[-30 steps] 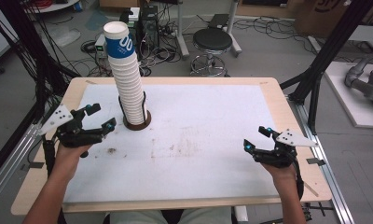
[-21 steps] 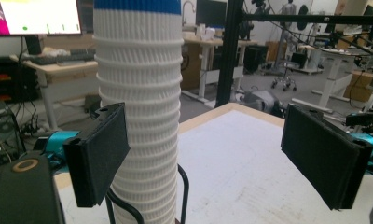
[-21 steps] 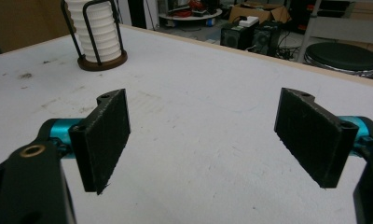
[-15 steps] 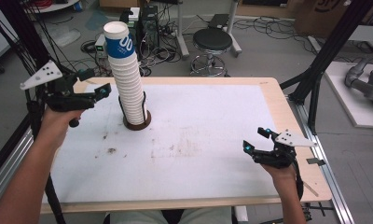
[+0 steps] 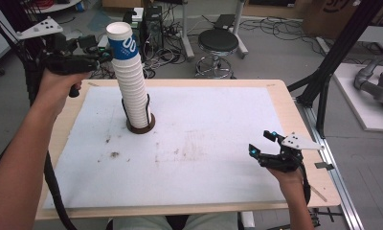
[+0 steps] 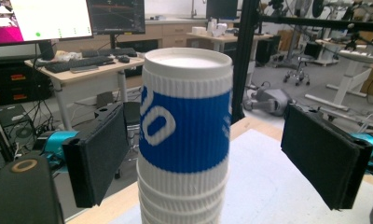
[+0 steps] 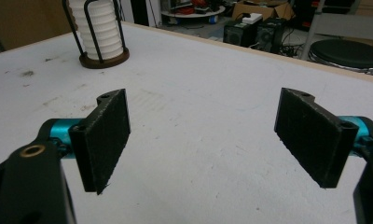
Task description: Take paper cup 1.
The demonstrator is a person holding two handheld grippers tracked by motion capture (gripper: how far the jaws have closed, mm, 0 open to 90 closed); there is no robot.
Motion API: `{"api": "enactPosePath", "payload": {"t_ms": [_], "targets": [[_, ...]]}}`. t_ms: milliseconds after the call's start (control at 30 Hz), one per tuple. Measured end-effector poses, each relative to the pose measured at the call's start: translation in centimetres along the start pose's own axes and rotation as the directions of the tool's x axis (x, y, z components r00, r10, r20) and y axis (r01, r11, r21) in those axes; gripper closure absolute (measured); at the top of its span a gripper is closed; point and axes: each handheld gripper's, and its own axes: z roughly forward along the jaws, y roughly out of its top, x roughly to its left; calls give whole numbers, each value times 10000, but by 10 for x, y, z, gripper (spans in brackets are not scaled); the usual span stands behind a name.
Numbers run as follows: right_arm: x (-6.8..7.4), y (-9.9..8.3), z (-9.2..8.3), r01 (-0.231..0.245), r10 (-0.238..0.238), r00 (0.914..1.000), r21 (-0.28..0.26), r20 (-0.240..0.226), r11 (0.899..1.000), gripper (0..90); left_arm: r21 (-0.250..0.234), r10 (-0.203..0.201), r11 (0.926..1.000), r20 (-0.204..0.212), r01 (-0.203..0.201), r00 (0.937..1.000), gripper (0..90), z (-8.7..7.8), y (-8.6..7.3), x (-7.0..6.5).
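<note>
A tall stack of white ribbed paper cups [image 5: 134,91] stands in a dark round holder [image 5: 140,126] with wire uprights, at the back left of the table. The top cup [image 5: 122,42] wears a blue sleeve. My left gripper [image 5: 99,49] is raised to the stack's top and is open. In the left gripper view its pads [image 6: 100,154] stand on either side of the top cup [image 6: 187,116] without touching it. My right gripper [image 5: 260,142] hovers open near the table's front right with nothing between its pads [image 7: 105,135]. The stack [image 7: 100,25] shows far off in the right gripper view.
A stained white mat [image 5: 204,143] covers most of the wooden table [image 5: 287,110]. Behind the table are a black stool [image 5: 218,43] and tangled cables on the floor. A black frame post [image 5: 333,62] rises at the right.
My left gripper has risen from the table's left side and swung in to the top of the cup stack. The right gripper has stayed put.
</note>
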Motion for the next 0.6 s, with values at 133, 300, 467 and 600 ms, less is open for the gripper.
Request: {"api": "enactPosePath", "payload": {"t_ms": [133,300,467,600], "targets": [[-1,0,-1,25,-25,10000,-10,16,10000,186,145,65,9999,10,-65,10000,149,8,5,1],[-2,-1,-2,-32,32,10000,-10,38,10000,186,352,107,9993,-105,-104,9999,150,20,16,5],[-2,-2,-1,-47,47,10000,4,9,10000,186,622,143,9980,-202,-130,9997,150,32,27,9],[-2,-1,0,-29,29,10000,29,-11,10000,186,861,122,9962,-203,-104,9997,155,39,30,10]]}}
